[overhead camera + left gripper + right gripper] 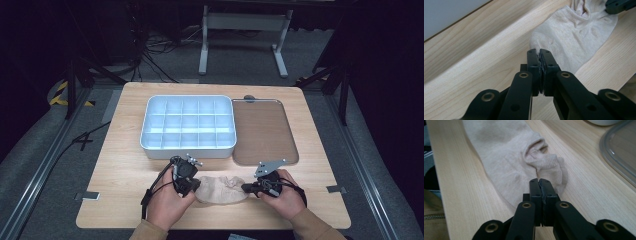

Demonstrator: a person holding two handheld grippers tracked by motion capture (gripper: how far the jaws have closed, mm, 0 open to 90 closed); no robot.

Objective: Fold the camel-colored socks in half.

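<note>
A beige ankle sock (222,189) lies flat near the wooden table's front edge, between the two hands. My left gripper (196,188) is at its left end. In the left gripper view the jaws (540,51) are pressed together on the edge of the sock's (574,32) toe. My right gripper (245,188) is at the right end. Its own view has the jaws (540,180) closed on the sock (506,157) just below the puckered cuff opening. That right gripper's black tip (619,5) also shows at the sock's far end.
A white divided organiser box (187,150) stands behind the sock at centre left. A shallow clear-rimmed tray (262,130) lies beside it on the right, and its rim (621,150) is near my right gripper. Bare wood runs along the front edge.
</note>
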